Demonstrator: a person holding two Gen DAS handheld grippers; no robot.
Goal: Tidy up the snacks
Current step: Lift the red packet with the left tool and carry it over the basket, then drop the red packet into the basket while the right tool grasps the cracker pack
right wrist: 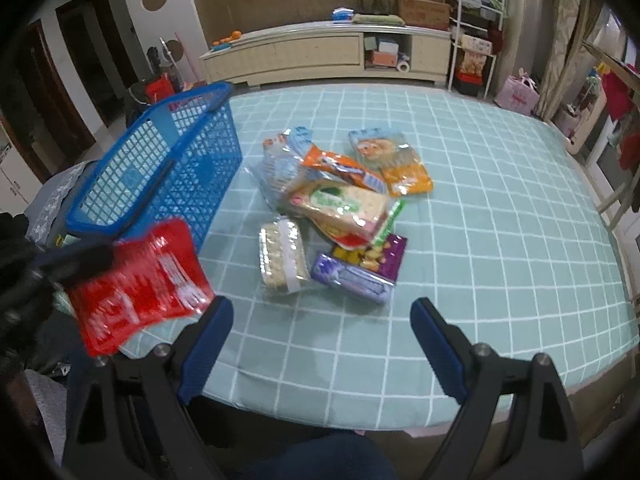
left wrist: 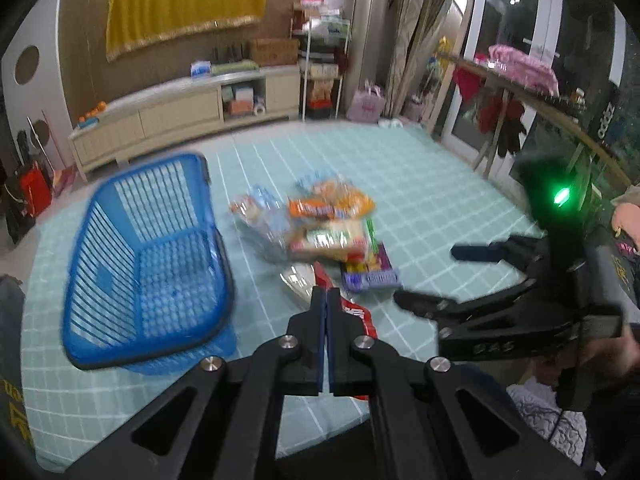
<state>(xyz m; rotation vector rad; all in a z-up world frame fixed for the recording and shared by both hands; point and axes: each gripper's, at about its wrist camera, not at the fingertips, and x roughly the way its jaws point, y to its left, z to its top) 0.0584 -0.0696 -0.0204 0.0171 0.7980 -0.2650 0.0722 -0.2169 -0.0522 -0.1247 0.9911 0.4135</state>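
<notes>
Left gripper (left wrist: pixel 326 300) is clamped on the red pack (right wrist: pixel 140 284), probably off the table; right gripper (right wrist: pixel 322 316) gapes, basket (right wrist: pixel 160 168) at its ten o'clock.

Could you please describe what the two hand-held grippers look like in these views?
Both are matte black plastic linkages with cut-out slots and round silver pivot bolts. The left hand-held gripper and right hand-held gripper carry blue finger pads. In the left wrist view, the right unit shows a green light.
</notes>
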